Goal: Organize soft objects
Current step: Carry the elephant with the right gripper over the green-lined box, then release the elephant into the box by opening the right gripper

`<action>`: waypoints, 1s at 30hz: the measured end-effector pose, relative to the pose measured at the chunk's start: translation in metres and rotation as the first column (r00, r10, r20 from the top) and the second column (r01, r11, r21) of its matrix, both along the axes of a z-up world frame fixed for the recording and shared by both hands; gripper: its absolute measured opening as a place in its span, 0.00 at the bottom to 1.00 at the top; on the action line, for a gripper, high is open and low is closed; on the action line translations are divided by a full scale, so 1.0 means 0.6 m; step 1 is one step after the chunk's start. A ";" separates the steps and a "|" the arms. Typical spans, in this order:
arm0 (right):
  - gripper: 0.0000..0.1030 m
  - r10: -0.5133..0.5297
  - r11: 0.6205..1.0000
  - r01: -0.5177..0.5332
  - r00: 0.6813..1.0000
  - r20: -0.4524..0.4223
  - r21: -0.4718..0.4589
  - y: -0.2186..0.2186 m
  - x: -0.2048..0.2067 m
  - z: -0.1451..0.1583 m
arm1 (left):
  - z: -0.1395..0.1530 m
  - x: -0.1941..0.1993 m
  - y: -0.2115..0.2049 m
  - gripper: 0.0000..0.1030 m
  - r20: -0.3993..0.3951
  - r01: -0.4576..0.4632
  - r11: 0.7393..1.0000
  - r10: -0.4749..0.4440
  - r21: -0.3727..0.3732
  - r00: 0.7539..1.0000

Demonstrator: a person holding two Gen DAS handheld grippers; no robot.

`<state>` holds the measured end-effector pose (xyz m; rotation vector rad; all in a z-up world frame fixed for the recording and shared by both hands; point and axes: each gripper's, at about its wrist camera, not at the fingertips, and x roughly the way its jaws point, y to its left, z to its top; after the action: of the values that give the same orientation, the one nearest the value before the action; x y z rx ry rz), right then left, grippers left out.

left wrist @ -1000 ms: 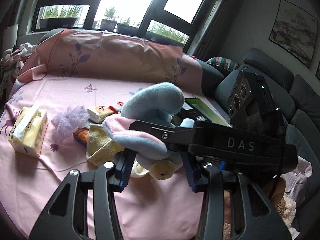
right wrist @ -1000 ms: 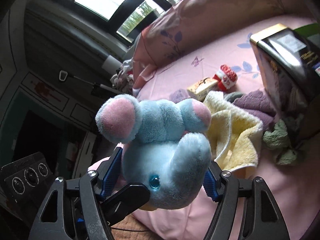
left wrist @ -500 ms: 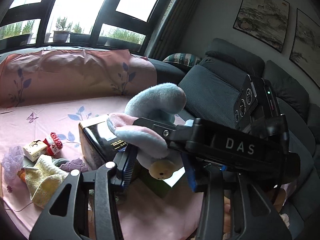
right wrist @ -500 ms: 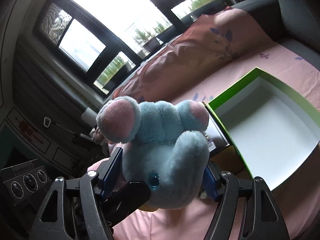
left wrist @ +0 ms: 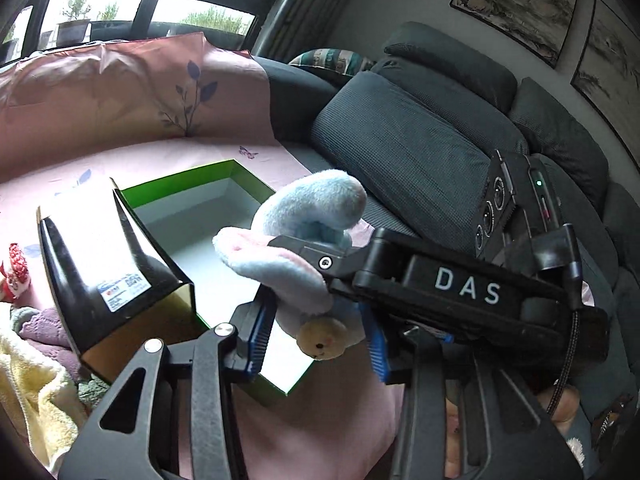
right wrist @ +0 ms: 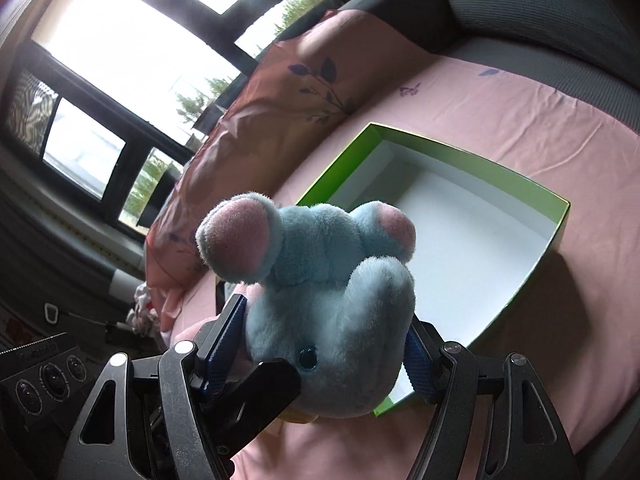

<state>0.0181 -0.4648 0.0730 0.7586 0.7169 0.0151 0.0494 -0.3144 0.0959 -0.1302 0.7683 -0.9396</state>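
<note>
A blue plush elephant [right wrist: 328, 304] with pink ears is gripped from both sides at once. My right gripper [right wrist: 324, 352] is shut on its body. My left gripper [left wrist: 316, 340] is shut on its lower part, near a yellow foot [left wrist: 320, 338]. The toy [left wrist: 308, 216] hangs just above the near corner of an open green box [left wrist: 208, 172] with a white inside, which is empty in the right wrist view [right wrist: 460, 216].
A black and gold box [left wrist: 96, 268] leans against the green box's left side. Yellow and purple towels [left wrist: 36, 364] and a small red toy [left wrist: 18, 268] lie left of it. A pink sheet [right wrist: 500, 92] covers the seat; grey sofa cushions [left wrist: 408, 140] rise behind.
Both grippers have carried the elephant to the right, away from the towel pile and over the green box's near corner. The grip on the toy has not changed.
</note>
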 end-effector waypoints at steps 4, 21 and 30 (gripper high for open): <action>0.71 -0.023 1.000 0.023 0.999 -0.036 0.009 -0.022 0.005 -0.021 | -0.019 0.011 -0.020 0.39 -0.033 0.024 1.000 -0.023 0.009 0.999; 0.71 -0.067 0.994 0.077 0.989 -0.128 0.073 -0.055 0.031 -0.074 | -0.070 0.050 -0.040 0.43 -0.126 -0.003 1.000 0.006 0.022 0.992; 0.75 -0.106 0.994 0.107 0.993 -0.044 0.019 -0.047 0.010 -0.038 | -0.040 0.028 -0.014 0.77 -0.061 -0.061 0.998 0.063 0.032 0.996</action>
<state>0.0238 -0.4931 0.0500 0.8186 0.7167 -0.0910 0.0662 -0.3230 0.0721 -0.1566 0.8308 -0.8675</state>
